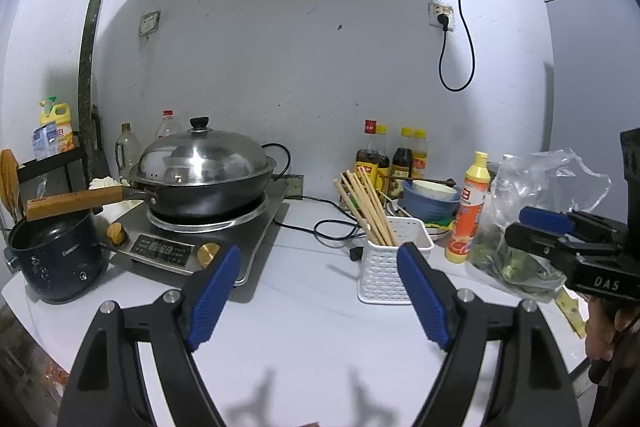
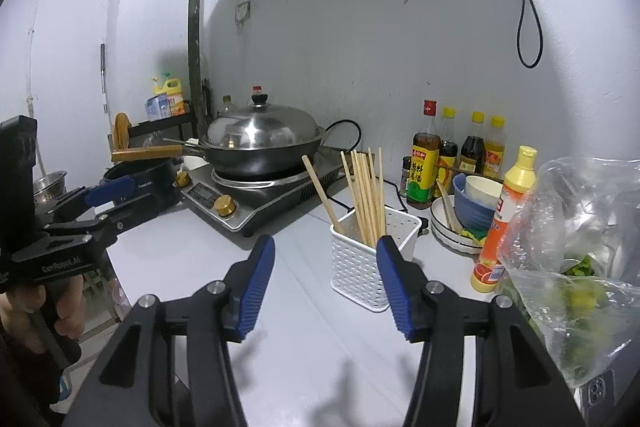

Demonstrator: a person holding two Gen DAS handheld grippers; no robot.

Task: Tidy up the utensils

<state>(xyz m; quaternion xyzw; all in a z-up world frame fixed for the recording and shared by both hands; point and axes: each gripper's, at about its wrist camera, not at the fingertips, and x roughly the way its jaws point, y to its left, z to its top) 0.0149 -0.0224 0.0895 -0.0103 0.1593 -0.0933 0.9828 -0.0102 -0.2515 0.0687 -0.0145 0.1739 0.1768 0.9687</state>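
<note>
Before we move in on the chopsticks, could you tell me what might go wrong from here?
The white basket looks light, so tugging the leaning chopsticks could tip it. The squeeze bottle stands close beside it and could get knocked over. Both the left hand-held gripper and right hand-held gripper are open near it and might collide.

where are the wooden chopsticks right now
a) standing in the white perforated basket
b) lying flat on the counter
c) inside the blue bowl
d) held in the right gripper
a: the chopsticks stand upright, leaning, inside the white basket; the right gripper is open and empty.
</note>
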